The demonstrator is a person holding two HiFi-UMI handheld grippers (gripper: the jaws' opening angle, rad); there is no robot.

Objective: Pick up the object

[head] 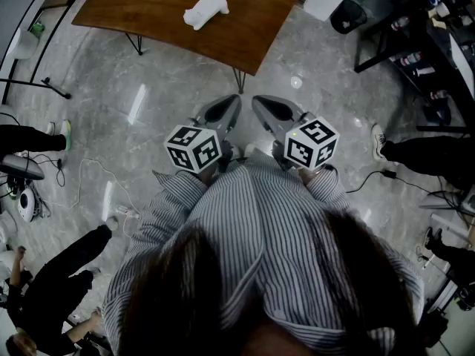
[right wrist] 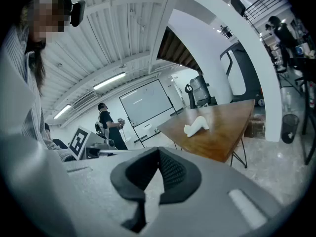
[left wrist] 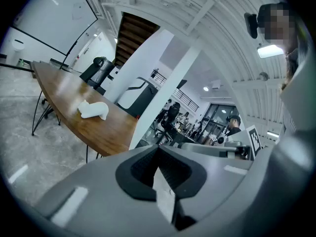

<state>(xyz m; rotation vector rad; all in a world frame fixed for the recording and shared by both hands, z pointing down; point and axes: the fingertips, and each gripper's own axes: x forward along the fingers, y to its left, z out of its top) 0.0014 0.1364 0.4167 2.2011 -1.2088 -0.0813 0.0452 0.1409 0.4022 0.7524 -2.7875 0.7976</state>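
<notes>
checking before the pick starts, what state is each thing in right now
left gripper: shut, empty, held in the air
right gripper: shut, empty, held in the air beside the left gripper
white object: lying on the wooden table, untouched, apart from both grippers

The head view looks steeply down past a striped shirt (head: 260,221) onto the left gripper (head: 231,101) and right gripper (head: 260,102), with the worktop (head: 148,13) ahead at the view's top edge. Both gripper views face nearly level along their jaws, sharing that distant worktop and its white object (head: 205,10).
</notes>
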